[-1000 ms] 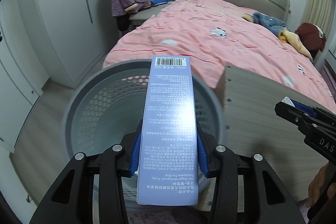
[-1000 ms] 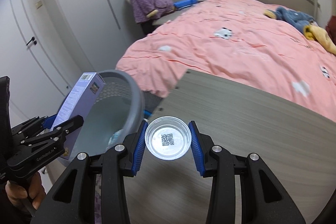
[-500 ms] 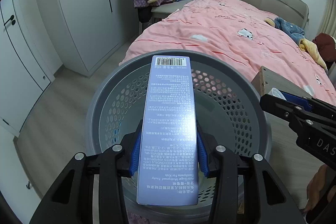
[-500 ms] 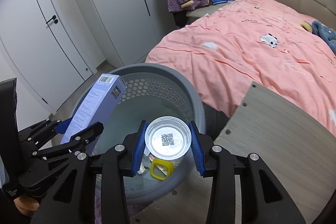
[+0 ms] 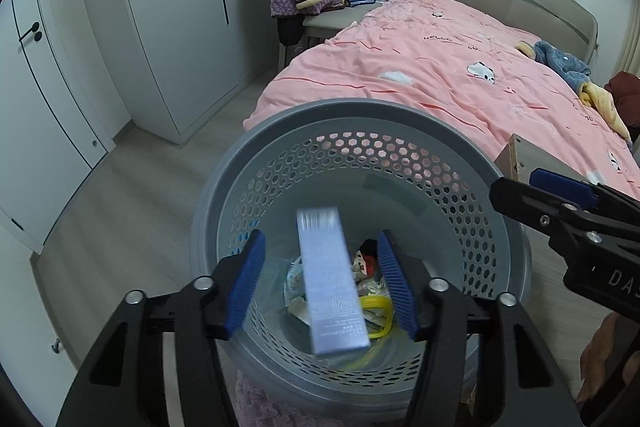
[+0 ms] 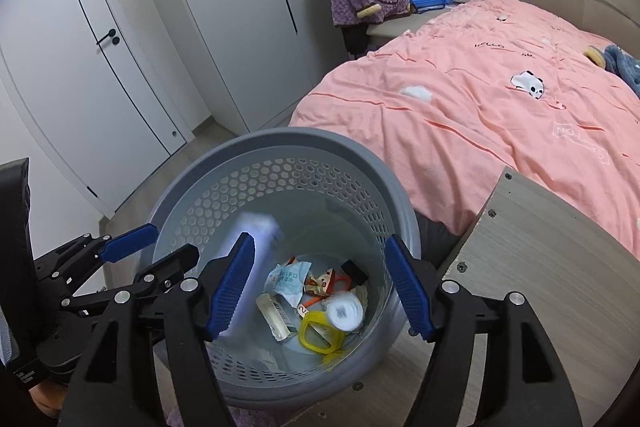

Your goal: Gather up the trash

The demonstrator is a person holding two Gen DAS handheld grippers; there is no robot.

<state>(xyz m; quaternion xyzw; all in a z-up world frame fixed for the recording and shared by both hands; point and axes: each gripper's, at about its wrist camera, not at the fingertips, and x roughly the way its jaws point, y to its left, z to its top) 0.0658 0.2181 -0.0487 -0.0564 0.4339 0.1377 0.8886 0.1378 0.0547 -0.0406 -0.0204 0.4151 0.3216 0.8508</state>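
The grey perforated bin [image 5: 400, 131] gapes wide, its mouth unblocked apart from a blurred lilac box [image 5: 332, 283] and a round white tub [image 6: 345, 311] in its hollow above the litter at the bottom. Both grippers, left [image 5: 320, 285] and right [image 6: 320, 287], hang spread above it. The grey wooden table [image 6: 552, 267] touches the bin's right side, and the pink bed [image 6: 480, 99] closes off the space just behind.

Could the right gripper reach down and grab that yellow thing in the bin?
Probably yes. The right gripper hangs open right above the bin, and the yellow thing lies on top of the trash with nothing over it.
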